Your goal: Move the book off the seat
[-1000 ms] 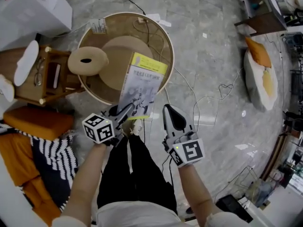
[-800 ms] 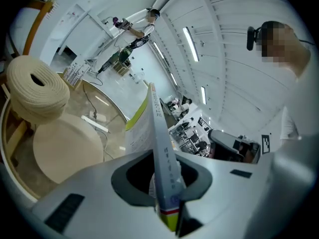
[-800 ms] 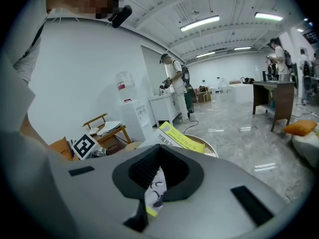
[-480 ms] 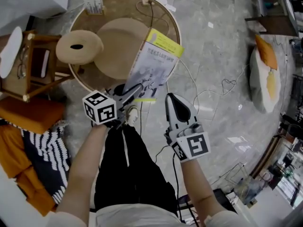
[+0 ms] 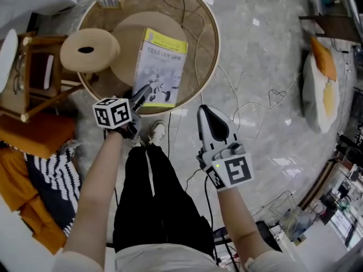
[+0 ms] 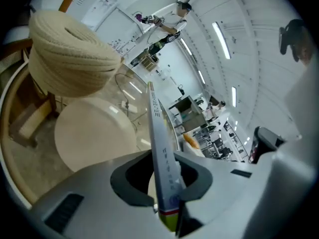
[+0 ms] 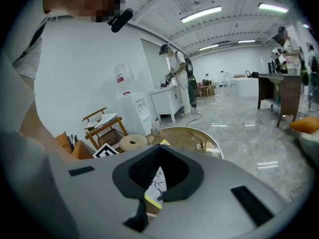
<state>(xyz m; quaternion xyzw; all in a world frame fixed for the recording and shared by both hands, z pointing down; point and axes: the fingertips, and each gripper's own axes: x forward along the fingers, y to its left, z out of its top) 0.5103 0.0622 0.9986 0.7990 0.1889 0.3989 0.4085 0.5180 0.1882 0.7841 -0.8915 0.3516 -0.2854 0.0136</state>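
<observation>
The book (image 5: 160,67), pale with a yellow top band, hangs tilted over the round beige seat (image 5: 127,44) inside the wide round rimmed base (image 5: 211,55). My left gripper (image 5: 139,97) is shut on the book's near left corner. In the left gripper view the book (image 6: 158,133) runs edge-on between the jaws of the left gripper (image 6: 164,179), above the seat (image 6: 94,138). My right gripper (image 5: 211,123) hovers over the floor to the right of the book, shut and empty. In the right gripper view the right gripper (image 7: 158,164) points at the book (image 7: 155,184).
A woven ring cushion (image 5: 89,50) rests on the base's left rim. A wooden side table (image 5: 34,78), an orange cushion (image 5: 34,137) and striped fabric (image 5: 54,177) crowd the left. Cables (image 5: 249,112) trail across the marble floor. A pillow (image 5: 317,89) lies far right. My shoe (image 5: 156,132) stands below the book.
The left gripper has carried the book leftward and away from me, from the base's near right rim to above the beige seat. The right gripper has held its place.
</observation>
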